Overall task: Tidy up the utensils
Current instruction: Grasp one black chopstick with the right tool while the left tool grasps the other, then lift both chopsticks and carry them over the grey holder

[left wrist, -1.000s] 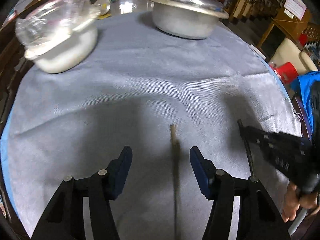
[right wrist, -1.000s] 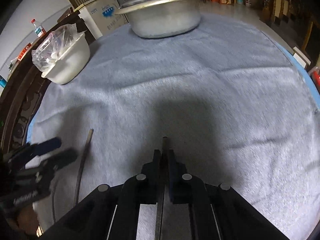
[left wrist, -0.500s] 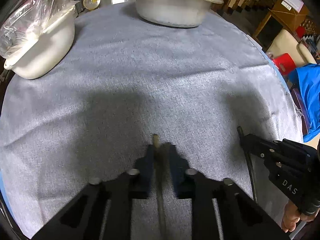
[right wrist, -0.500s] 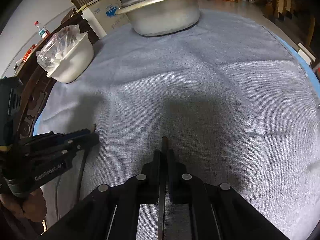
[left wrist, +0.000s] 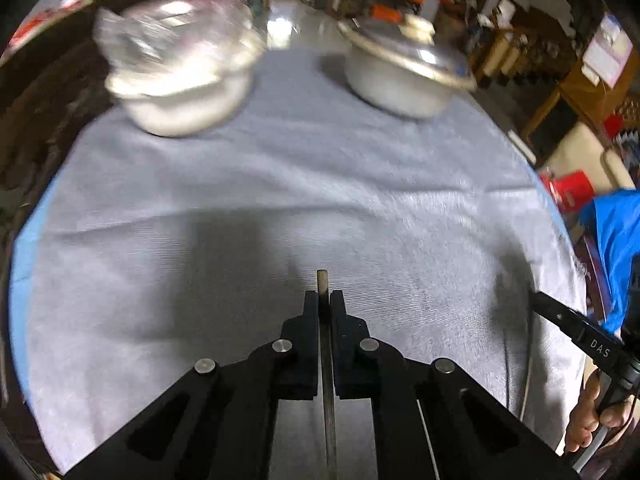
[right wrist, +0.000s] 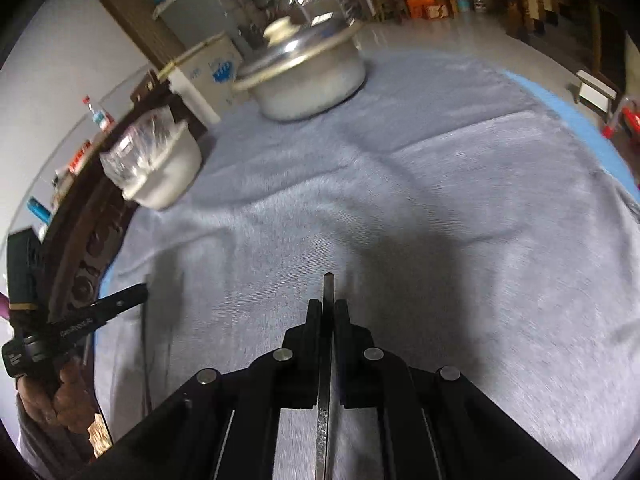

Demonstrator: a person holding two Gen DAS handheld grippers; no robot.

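Note:
In the left wrist view my left gripper (left wrist: 324,300) is shut on a thin stick-like utensil (left wrist: 323,280). Its round tip pokes out past the pads and its shaft runs back between the fingers, above the grey cloth (left wrist: 280,184). In the right wrist view my right gripper (right wrist: 328,308) is shut on a flat metal utensil handle (right wrist: 328,286). The rest of that utensil runs down out of sight. Each gripper shows at the edge of the other's view: the right gripper (left wrist: 540,300) and the left gripper (right wrist: 136,294).
A white bowl with a clear plastic bag (left wrist: 176,92) (right wrist: 160,172) stands at the far left of the round table. A lidded metal pot (left wrist: 404,80) (right wrist: 308,76) stands at the far side. A dark carved wooden rim (right wrist: 80,280) borders the left. Furniture crowds the room behind.
My left gripper closed on the stick-like utensil that lay on the cloth and lifted it. The right gripper, still shut on its metal utensil, also rose and tilted up.

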